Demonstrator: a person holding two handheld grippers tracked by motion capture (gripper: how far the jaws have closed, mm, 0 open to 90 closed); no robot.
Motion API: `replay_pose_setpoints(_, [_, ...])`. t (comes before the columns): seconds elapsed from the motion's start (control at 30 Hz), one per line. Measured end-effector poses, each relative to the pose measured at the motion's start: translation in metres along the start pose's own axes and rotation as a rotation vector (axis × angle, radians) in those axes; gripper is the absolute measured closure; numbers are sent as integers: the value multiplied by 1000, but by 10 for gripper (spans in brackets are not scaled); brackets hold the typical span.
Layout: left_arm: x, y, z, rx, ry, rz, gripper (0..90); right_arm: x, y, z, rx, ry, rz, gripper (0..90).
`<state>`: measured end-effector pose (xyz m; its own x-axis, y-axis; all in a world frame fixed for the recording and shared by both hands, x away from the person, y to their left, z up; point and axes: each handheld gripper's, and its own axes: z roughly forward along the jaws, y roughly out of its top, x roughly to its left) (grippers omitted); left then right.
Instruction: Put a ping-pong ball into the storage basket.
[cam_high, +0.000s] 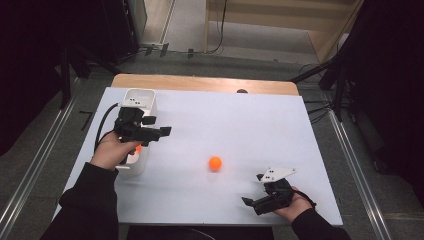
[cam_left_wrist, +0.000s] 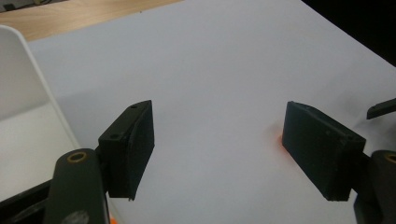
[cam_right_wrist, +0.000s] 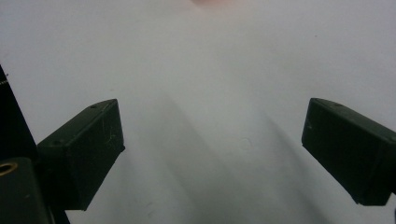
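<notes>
Altogether two hand-held grippers (cam_high: 165, 131) (cam_high: 247, 201), both gaping empty, one orange ball (cam_high: 215, 163), one white bin (cam_high: 140, 100).

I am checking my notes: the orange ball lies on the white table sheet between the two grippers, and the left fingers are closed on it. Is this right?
Not quite. The orange ball lies free on the white table sheet; the left gripper has open, empty fingers, as the left gripper view shows. The rest is right.

— How does the left gripper (cam_high: 162, 131) sit?
— The left hand (cam_high: 111, 150) holds it level, jaws apart, nothing between them.
— And the right gripper (cam_high: 246, 201)?
— Low in the right hand (cam_high: 295, 206), jaws wide, empty.
</notes>
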<state>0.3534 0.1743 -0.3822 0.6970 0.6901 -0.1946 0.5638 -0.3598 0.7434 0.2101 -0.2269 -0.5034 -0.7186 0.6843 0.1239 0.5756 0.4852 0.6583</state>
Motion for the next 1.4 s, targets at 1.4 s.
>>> replay_pose_setpoints(1.4, [-34,2,28,-26,-63,76,257,1,-5,-4,-1,-7,15,44])
